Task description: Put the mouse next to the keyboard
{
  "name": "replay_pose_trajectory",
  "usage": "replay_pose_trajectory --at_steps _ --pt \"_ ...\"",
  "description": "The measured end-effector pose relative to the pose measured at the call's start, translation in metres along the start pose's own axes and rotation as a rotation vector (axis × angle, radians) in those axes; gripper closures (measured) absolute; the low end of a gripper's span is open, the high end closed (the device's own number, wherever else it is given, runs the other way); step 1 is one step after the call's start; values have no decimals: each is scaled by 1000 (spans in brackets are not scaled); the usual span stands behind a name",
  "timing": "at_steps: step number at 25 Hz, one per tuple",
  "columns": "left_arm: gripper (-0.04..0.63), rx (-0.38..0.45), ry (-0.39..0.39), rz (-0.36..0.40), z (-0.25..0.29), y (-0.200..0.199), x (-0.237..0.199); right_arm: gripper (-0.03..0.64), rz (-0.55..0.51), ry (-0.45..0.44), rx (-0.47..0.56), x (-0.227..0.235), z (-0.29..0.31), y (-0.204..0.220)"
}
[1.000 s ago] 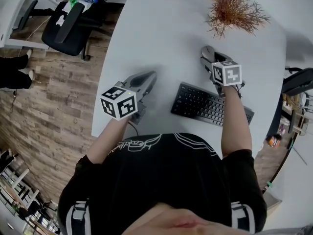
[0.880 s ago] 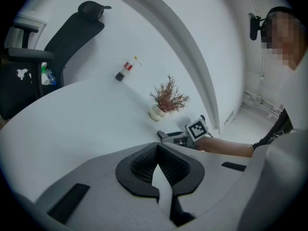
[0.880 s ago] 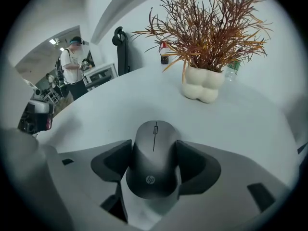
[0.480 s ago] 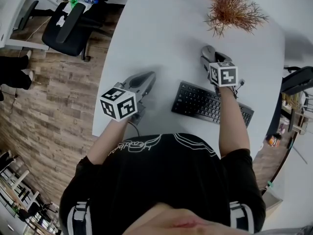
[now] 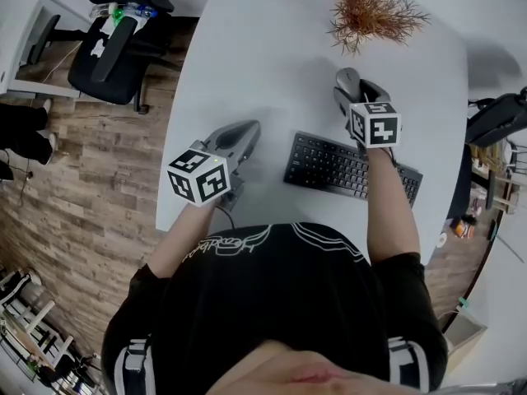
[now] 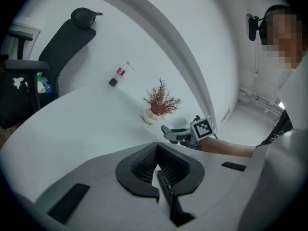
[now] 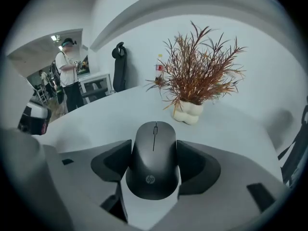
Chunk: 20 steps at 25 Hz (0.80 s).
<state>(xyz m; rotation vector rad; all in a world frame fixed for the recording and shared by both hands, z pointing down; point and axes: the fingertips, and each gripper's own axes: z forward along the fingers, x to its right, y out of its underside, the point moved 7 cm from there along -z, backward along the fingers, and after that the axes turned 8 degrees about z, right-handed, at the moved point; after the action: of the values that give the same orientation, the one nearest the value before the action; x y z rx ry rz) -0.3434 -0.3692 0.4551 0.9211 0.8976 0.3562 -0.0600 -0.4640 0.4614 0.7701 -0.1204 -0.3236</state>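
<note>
As seen along its own jaws, logged right tongs (image 5: 350,94) closed partway on a dark grey mouse (image 7: 153,159), one pad against each flank, wheel end pointing away past the fingertips, logo end nearest the camera. Could not tell whether the mouse underside touches the white surface (image 5: 263,48) or hangs just above it. From the head view, placed mouse at the tip of the right tongs, beyond the far long edge of the black keyboard (image 5: 338,164) and not touching it. Keyboard behind the right jaws, partly under the marker cube (image 5: 375,123) and forearm, lying between the two tongs. Straight ahead of the right tongs, noted a dried reddish-brown plant (image 7: 198,76) in a lumpy cream pot (image 7: 188,112), near the mouse but apart from it. Recorded left tongs (image 5: 244,132) with pads together at the tips, nothing held, bare surface beneath. Positioned just left of the keyboard, well apart from the right tongs. Far ahead of the left tongs, spotted a small bottle (image 6: 119,74) standing on the surface. Left of the left tongs, past the surface edge: black office chair (image 5: 111,44) on wood-plank floor (image 5: 74,188). Ahead and off to the left of the right tongs, a standing person (image 7: 67,83) in the background, detail too small to log.
</note>
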Motion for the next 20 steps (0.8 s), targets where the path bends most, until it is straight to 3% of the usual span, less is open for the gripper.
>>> replay_pose_trajectory --at_steps 6,12,20 --pt "588 15 27 40 1 -10 21 354 -4 3 87 -7 -45 -9" --pt "588 23 5 122 4 -19 37 354 10 3 169 -10 -88 -12" --pt "588 8 45 189 13 -29 77 354 75 30 266 2 -152 2"
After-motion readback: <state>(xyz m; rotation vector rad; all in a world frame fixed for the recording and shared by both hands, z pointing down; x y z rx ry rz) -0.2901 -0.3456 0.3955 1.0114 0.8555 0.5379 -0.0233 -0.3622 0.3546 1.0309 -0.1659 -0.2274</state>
